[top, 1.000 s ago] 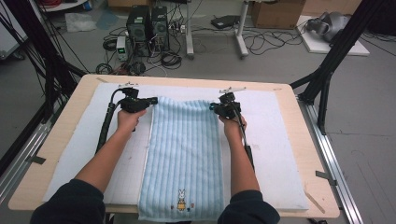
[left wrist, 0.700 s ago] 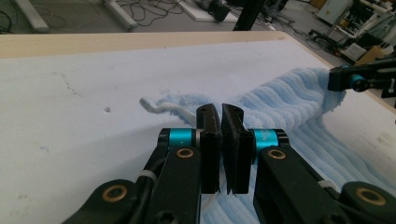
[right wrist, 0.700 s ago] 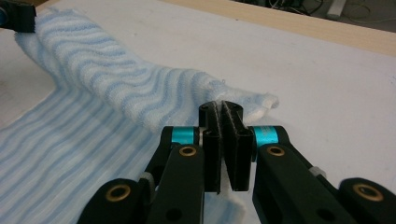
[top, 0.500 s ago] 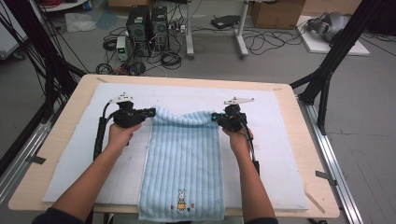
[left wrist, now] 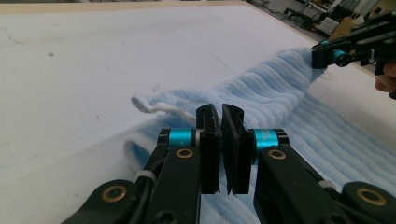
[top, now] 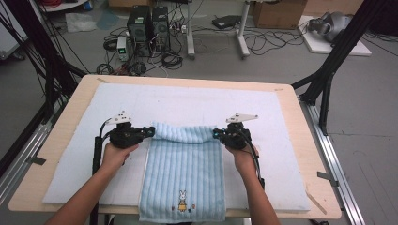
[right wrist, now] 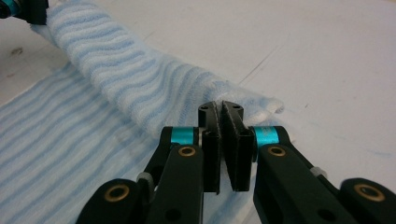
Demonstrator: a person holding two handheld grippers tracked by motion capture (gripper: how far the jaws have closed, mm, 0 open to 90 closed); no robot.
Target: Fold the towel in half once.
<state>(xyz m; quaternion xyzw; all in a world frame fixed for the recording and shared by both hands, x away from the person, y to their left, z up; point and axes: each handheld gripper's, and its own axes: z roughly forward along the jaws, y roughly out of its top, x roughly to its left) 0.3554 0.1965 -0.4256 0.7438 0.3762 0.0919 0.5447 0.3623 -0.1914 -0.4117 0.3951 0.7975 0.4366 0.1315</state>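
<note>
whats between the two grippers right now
In the high view, the folded-over far edge of the blue towel spans from the left gripper to the right gripper, each shut on a corner; nothing else lies between them.

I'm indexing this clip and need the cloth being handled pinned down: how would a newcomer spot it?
Start at the wooden table with its white mat. On the mat's near middle lies a light blue ribbed towel, its near end hanging over the table edge. The far edge is pinched at its corners by the left tool and right tool; a small rabbit embroidered near the hem marks it.
</note>
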